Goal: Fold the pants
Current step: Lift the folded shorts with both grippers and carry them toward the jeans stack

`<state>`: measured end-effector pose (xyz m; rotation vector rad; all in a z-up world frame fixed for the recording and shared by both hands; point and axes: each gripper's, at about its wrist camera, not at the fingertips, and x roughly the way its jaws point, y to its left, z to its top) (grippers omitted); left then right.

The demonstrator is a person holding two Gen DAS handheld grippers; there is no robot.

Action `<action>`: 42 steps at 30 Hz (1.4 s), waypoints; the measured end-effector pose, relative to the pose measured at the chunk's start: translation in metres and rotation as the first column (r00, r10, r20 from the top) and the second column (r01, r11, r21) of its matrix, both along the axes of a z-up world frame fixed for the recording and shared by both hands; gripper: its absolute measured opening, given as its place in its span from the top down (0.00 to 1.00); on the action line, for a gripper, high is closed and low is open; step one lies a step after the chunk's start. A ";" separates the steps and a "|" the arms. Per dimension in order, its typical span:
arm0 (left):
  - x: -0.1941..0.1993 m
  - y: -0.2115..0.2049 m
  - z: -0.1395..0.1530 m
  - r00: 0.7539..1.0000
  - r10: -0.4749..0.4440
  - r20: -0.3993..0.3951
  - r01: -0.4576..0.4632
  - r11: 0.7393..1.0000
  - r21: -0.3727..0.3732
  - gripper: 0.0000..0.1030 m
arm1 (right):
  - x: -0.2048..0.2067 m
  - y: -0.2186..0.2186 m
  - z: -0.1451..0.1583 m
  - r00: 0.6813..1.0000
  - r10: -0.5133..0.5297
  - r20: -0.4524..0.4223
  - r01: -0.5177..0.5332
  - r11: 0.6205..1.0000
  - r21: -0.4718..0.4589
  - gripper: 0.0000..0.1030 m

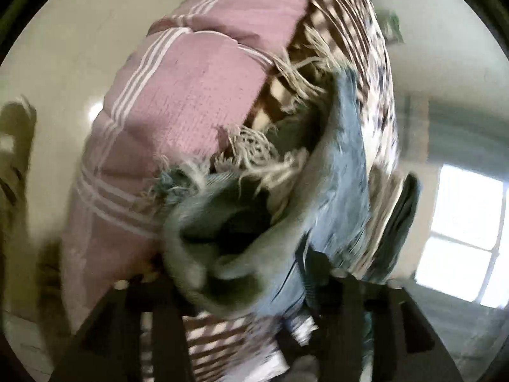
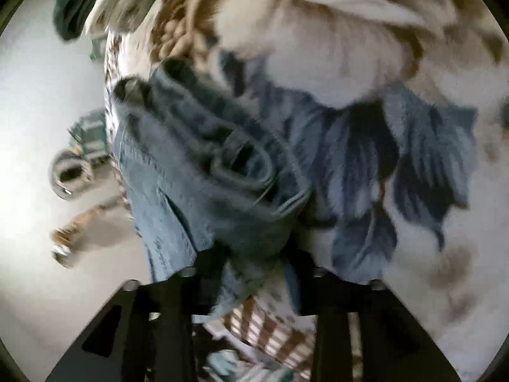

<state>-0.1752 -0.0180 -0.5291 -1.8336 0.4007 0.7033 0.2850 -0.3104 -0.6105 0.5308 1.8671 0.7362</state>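
Grippers both pinched the jeans: left gripper (image 1: 254, 289) clamped a frayed leg hem, right gripper (image 2: 254, 264) clamped the waistband. The jeans (image 2: 203, 172) hung bunched over a leaf-print bedspread (image 2: 413, 146), beside a pink striped blanket (image 1: 178, 102).

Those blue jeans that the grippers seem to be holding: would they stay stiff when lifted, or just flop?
Likely flop: the jeans already sag in soft folds and bunch between the right hand-held gripper fingers. Probably fairly heavy for cloth, since the denim looks thick where it rolls over in the left view. The frayed hem might snag on the fringed pink blanket beside it.
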 end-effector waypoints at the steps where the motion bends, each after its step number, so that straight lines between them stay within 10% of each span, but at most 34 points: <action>1: 0.000 -0.002 -0.001 0.999 0.028 0.014 -0.028 1.000 -0.006 0.41 | 0.000 -0.001 -0.003 1.000 -0.009 -0.004 0.009 1.000 0.013 0.49; 6: 0.007 0.000 -0.018 0.993 0.118 -0.007 -0.118 0.992 -0.049 0.38 | -0.004 0.004 -0.002 0.999 -0.032 0.003 0.032 0.994 0.104 0.25; 10: 0.016 -0.003 -0.007 0.987 0.132 -0.090 -0.133 0.991 -0.013 0.38 | -0.009 0.020 0.003 0.998 -0.069 0.009 0.067 0.991 0.120 0.25; 13: 0.026 -0.001 0.005 0.986 0.106 -0.129 -0.098 0.993 0.060 0.67 | -0.013 0.030 0.007 0.994 -0.097 0.049 0.095 0.994 0.046 0.61; 24: 0.072 0.037 0.114 0.978 -0.091 -0.190 0.126 0.976 0.180 0.78 | -0.024 0.039 0.121 0.991 -0.102 0.084 0.102 0.995 0.000 0.80; 34: 0.245 0.116 0.294 0.929 -0.367 0.042 0.315 0.847 0.427 0.78 | 0.072 0.039 0.336 0.918 -0.309 0.250 0.266 0.945 0.191 0.80; 42: 0.463 0.184 0.322 0.765 -0.629 0.138 0.463 0.687 0.560 0.78 | 0.202 0.069 0.419 0.701 -0.559 0.443 0.454 0.829 0.327 0.81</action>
